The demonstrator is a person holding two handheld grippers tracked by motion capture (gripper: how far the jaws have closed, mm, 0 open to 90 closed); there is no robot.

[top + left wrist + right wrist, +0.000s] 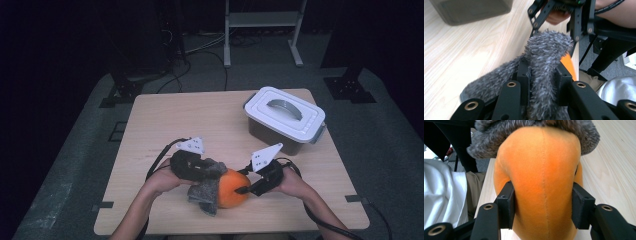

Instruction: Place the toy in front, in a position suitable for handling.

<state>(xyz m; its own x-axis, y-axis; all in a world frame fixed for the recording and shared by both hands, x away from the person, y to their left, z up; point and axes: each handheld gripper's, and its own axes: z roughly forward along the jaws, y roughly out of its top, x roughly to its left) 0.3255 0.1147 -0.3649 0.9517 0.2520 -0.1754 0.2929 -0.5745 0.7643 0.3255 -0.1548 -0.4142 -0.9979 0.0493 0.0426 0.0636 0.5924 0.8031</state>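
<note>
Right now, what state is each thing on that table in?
Orange plush ball: on the table, squeezed between the right tongs.
Grey fuzzy cloth: draped over the ball, pinched in the left tongs.
Grey box: lid shut, handle lying flat, untouched.

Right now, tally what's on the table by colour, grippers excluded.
Orange: 1, plush toy
Grey, fuzzy: 1, cloth draped on the toy
Grey box, pale lid: 1, lidded bin
Total: 3
</note>
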